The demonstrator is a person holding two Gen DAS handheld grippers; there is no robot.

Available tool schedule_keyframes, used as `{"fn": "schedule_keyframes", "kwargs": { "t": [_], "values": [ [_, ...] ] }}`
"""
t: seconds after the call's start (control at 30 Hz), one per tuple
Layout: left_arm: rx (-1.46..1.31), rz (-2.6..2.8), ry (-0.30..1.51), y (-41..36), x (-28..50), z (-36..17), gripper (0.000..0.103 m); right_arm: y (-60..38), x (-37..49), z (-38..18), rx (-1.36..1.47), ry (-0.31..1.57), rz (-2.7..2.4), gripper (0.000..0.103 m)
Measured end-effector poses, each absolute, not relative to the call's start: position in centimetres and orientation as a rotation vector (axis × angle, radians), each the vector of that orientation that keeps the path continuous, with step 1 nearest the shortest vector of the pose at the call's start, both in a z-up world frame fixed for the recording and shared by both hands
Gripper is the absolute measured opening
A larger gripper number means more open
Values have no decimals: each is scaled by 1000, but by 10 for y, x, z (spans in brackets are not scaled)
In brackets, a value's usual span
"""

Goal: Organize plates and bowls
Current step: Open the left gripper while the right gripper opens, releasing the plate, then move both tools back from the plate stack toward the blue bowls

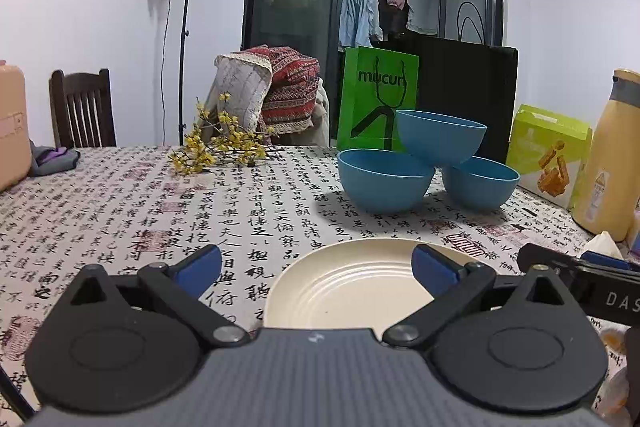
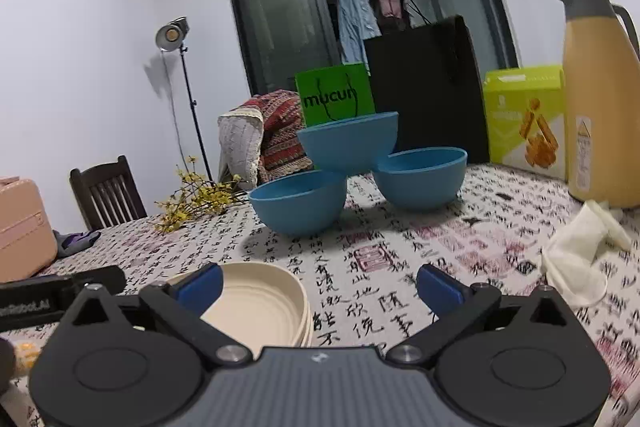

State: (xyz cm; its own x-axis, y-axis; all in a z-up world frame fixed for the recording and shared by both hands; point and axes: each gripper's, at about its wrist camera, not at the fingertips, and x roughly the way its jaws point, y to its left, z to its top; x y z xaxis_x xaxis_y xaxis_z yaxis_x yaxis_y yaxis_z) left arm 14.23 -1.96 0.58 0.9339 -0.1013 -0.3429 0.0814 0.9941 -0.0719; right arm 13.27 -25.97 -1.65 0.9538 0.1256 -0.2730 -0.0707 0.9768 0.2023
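Three blue bowls stand near the table's far side: a left bowl (image 1: 385, 179) (image 2: 298, 201), a right bowl (image 1: 479, 186) (image 2: 420, 177), and a third bowl (image 1: 440, 135) (image 2: 347, 142) resting on the rims of both. A cream plate (image 1: 352, 287) lies close in front of my left gripper (image 1: 317, 266), which is open and empty. In the right wrist view the cream plate (image 2: 260, 303) looks like a stack of plates, low and to the left of my right gripper (image 2: 319, 286), which is open and empty.
A yellow thermos jug (image 2: 600, 99) (image 1: 612, 155), a green box (image 2: 524, 115) (image 1: 548, 155), a black bag (image 2: 428, 87) and a green bag (image 1: 376, 95) stand at the back right. A white cloth (image 2: 580, 251) lies right. Yellow flowers (image 1: 216, 147) lie mid-left. A pink case (image 2: 20, 227) stands at the left edge.
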Motion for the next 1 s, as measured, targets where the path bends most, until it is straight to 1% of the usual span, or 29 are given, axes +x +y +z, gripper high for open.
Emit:
{"fn": "schedule_keyframes", "kwargs": {
  "t": [0.2, 0.5, 1.0],
  "values": [
    [-82, -79, 390, -18, 151, -2, 103, -265, 136, -13, 175, 284, 119, 103],
    [-107, -29, 387, -20, 155, -9, 103, -254, 133, -12, 125, 267, 162, 103],
    [-128, -30, 390, -16, 159, -17, 103, -263, 149, -21, 174, 245, 134, 103]
  ]
}}
